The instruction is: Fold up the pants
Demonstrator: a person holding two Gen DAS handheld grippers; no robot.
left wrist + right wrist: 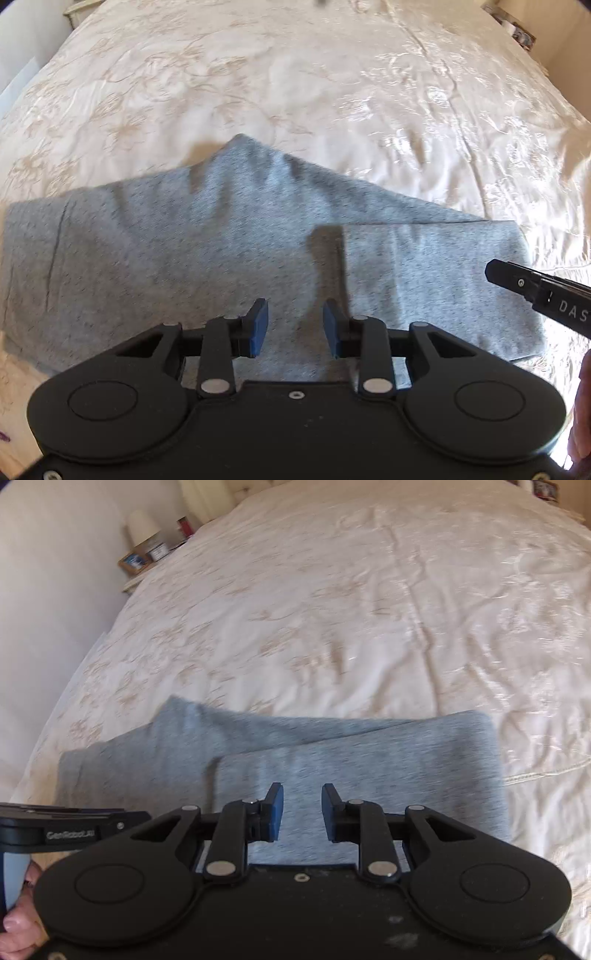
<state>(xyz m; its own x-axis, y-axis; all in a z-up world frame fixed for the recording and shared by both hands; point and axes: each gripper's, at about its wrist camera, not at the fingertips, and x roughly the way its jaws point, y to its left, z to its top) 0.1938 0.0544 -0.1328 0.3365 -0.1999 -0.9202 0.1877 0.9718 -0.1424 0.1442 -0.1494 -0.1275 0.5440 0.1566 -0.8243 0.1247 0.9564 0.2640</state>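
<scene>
A bed point(332, 92) fills both views, covered by a cream spread with pale embroidered flowers and a glossy sheen. In the right wrist view a nightstand point(147, 559) stands at 11 o'clock beside the bed, by a pale wall, with a white lamp point(143, 526) and a small framed picture point(133, 560) on it.

The pants point(184, 251), grey marl, lie folded on the spread. In the left wrist view they spread across the middle of the picture from 9 o'clock to 3 o'clock, with a peak of cloth rising at 12 o'clock of the left claw point(294, 328). A folded layer lies over the right part, its edge running up from just past the claw's right finger. A seam line shows near the cloth's left end, at 9 o'clock.

The left claw stands above the pants, its blue pads point(260, 325) parted with a moderate gap and nothing between them; grey cloth shows through the gap. Whether the tips touch the cloth I cannot tell.

In the right wrist view the pants point(332, 746) lie directly ahead of the right claw point(302, 810), from 9 o'clock across to 2 o'clock, the upper folded layer straight at 12 o'clock. This claw too is parted with a moderate gap and holds nothing; its pads point(277, 812) are over the cloth.

The right claw's body enters the left wrist view at 3 o'clock; the left claw's body shows at 9 o'clock in the right wrist view, with the left hand point(18, 923) below it.
</scene>
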